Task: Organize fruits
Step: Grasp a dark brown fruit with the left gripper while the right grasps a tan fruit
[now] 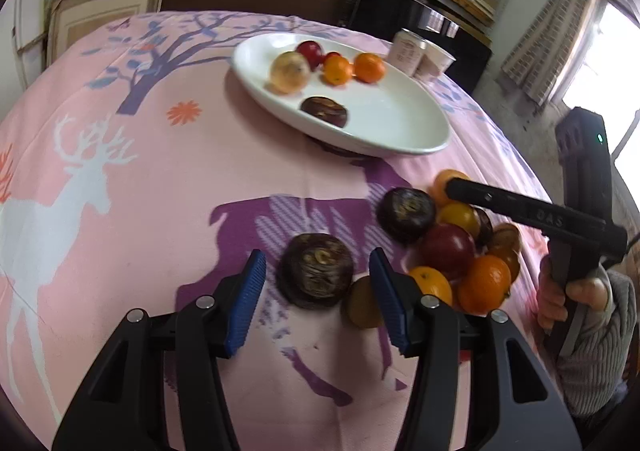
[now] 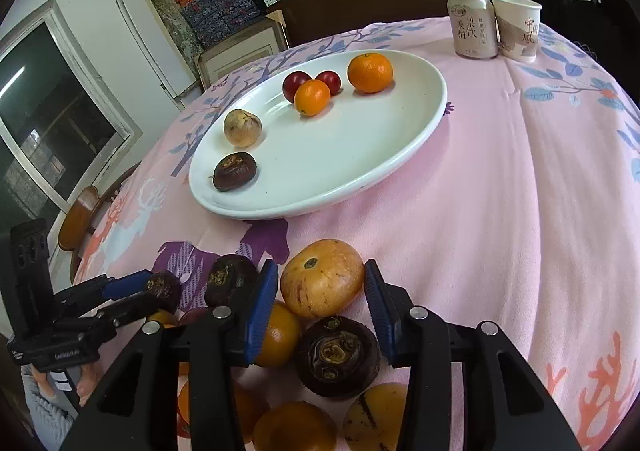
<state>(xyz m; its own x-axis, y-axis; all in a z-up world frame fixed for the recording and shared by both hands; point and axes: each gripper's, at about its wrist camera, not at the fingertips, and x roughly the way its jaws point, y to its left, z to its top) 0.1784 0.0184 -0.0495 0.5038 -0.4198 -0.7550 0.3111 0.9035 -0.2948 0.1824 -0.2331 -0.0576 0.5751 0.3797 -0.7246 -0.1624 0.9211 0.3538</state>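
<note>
A white oval plate (image 1: 400,127) (image 2: 360,155) on the pink tablecloth holds several fruits: oranges, red plums, a tan fruit and a dark one. A pile of loose fruits (image 1: 460,247) lies on the cloth nearer me. My left gripper (image 1: 318,279) is open, its blue pads either side of a dark brown fruit (image 1: 316,271) without touching it. My right gripper (image 2: 322,291) is open around a tan-orange fruit (image 2: 322,277), above another dark fruit (image 2: 338,357). The left gripper also shows in the right wrist view (image 2: 132,291), at a dark fruit (image 2: 164,289).
A drink can (image 2: 474,25) and a paper cup (image 2: 518,27) stand at the table's far edge behind the plate. Shelves with boxes, a dark chair back and a window surround the table. The right gripper's body (image 1: 560,219) reaches over the fruit pile.
</note>
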